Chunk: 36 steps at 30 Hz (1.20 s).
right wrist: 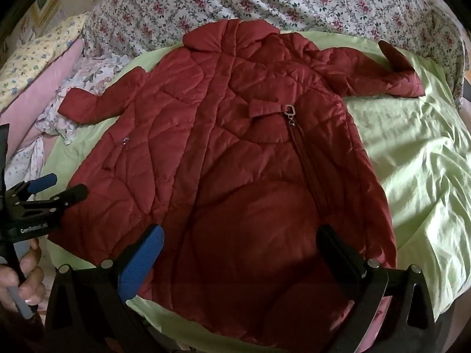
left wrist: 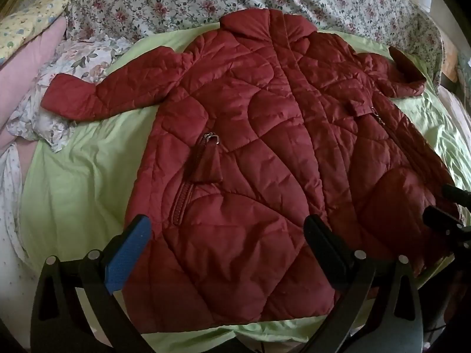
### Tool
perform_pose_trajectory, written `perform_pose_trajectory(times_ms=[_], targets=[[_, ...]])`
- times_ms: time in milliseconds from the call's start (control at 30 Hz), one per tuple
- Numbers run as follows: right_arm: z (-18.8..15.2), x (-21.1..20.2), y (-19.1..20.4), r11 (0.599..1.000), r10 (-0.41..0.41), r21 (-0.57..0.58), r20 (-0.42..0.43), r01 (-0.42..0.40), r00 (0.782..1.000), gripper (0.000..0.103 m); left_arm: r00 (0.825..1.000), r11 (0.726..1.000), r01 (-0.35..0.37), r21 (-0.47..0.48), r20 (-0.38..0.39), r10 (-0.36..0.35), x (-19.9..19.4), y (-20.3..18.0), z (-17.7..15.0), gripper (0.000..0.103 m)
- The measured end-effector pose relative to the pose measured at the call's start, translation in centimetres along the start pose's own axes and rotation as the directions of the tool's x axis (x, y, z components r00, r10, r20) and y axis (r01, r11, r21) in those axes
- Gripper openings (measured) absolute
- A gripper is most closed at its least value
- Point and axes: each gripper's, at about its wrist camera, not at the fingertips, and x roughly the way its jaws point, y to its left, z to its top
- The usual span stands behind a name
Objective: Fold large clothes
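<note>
A dark red quilted coat point(left wrist: 265, 135) lies spread flat on a light green sheet point(left wrist: 79, 176), collar at the far side, hem towards me, both sleeves stretched outward. In the right wrist view the same coat point(right wrist: 223, 153) fills the middle. My left gripper point(left wrist: 226, 229) hovers open above the coat's hem on the left half, nothing between its fingers. My right gripper point(right wrist: 241, 238) hovers open above the hem on the right half, also with nothing in it. The left gripper point(right wrist: 56, 188) also shows at the left edge of the right wrist view.
A floral quilt point(left wrist: 176, 3) is bunched along the far side of the bed. Pink and floral pillows point(left wrist: 32, 58) lie at the left. A crumpled floral cloth point(left wrist: 73, 67) sits under the left sleeve. A hand point(right wrist: 23, 276) holds the left gripper's handle. Green sheet point(right wrist: 418, 161) stretches to the right.
</note>
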Motion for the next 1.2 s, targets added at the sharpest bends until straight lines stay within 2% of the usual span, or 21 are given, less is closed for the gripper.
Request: perform_pose_trajectory(times_ms=[800,1200], targets=[[0.4,-0.3,0.3,1.000,0.003,-0.001,0.003,-0.003,1.000,0.103,1.000,1.000,0.006,-0.001,0.000,-0.006,0.8,0.3,0.5,0.103],[0.9,-0.3,-0.2,0.999,0.028,0.014,0.011,-0.029,1.000,0.103,1.000,1.000,0.011,-0.003,0.000,-0.011,1.0,0.1,0.4,0.103]])
